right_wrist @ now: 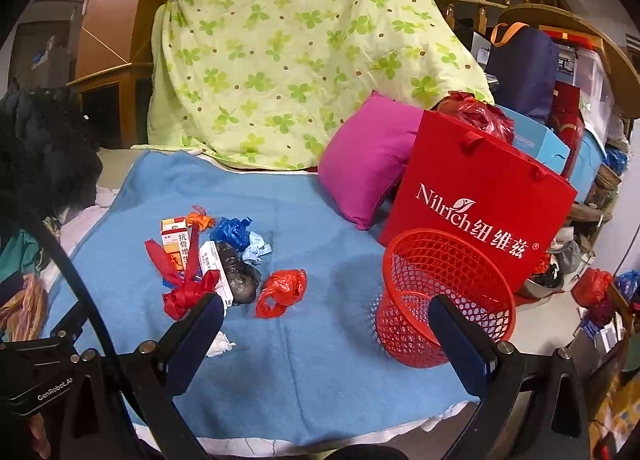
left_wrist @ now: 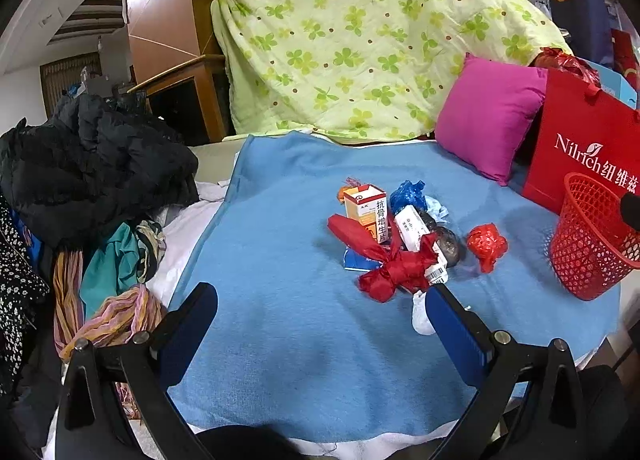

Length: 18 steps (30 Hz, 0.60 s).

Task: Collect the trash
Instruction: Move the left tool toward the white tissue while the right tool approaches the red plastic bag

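A heap of trash lies on a blue blanket (left_wrist: pixel 288 300): an orange-and-white medicine box (left_wrist: pixel 366 210), a knotted red ribbon bag (left_wrist: pixel 394 270), a white carton (left_wrist: pixel 418 238), a dark plastic wad (left_wrist: pixel 448 246), a blue bag (left_wrist: pixel 408 196) and a crumpled red bag (left_wrist: pixel 486 246). A white tissue (left_wrist: pixel 422 314) lies nearest me. A red mesh basket (right_wrist: pixel 444 296) stands on the blanket's right side. My left gripper (left_wrist: pixel 322 298) is open, short of the heap, nothing between its fingers. My right gripper (right_wrist: pixel 326 312) is open too, between the red bag (right_wrist: pixel 282 290) and the basket.
A pink cushion (left_wrist: pixel 488 116) and a red paper shopping bag (right_wrist: pixel 480 204) stand behind the basket. A green clover-print quilt (left_wrist: pixel 360 36) drapes the back. Dark clothes (left_wrist: pixel 92 164) pile up at the left. Boxes and bags (right_wrist: pixel 568 100) crowd the right.
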Available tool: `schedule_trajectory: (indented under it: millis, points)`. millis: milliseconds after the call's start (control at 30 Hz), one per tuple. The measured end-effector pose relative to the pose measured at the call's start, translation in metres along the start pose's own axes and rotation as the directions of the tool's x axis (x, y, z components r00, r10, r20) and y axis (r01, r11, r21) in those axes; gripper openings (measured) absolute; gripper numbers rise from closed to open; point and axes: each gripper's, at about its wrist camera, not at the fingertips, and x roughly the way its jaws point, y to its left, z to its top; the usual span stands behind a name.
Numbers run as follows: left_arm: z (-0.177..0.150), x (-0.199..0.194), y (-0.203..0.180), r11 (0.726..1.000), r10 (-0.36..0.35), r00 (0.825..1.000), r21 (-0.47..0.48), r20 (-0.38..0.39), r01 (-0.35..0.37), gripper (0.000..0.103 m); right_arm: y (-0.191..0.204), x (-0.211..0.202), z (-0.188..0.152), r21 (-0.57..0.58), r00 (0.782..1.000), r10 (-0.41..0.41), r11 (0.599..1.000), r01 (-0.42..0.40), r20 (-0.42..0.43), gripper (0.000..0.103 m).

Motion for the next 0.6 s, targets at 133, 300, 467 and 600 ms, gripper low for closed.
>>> schedule_trajectory:
  millis: [133, 300, 467, 600]
  points:
    - [0.0, -0.002, 0.0, 1.0, -0.003, 1.0, 0.0, 0.002, 0.003, 0.103, 0.001, -0.002, 0.002, -0.008, 1.0, 0.0, 1.0, 0.0, -0.009, 0.103]
    - [-0.002, 0.002, 0.001, 1.0, -0.001, 1.0, -0.003, -0.008, 0.001, 0.103, 0.006, 0.004, 0.0, -0.032, 0.999, -0.002, 0.999, 0.001, -0.042, 0.103]
    - [-0.005, 0.008, 0.003, 1.0, 0.004, 1.0, -0.003, -0.019, -0.004, 0.103, 0.006, 0.016, -0.006, -0.024, 0.996, 0.008, 1.0, -0.01, -0.087, 0.103]
    - [-0.008, 0.015, 0.0, 1.0, 0.008, 0.999, 0.003, -0.035, -0.007, 0.103, 0.004, 0.025, -0.016, -0.009, 0.996, 0.016, 1.0, -0.017, -0.092, 0.103]
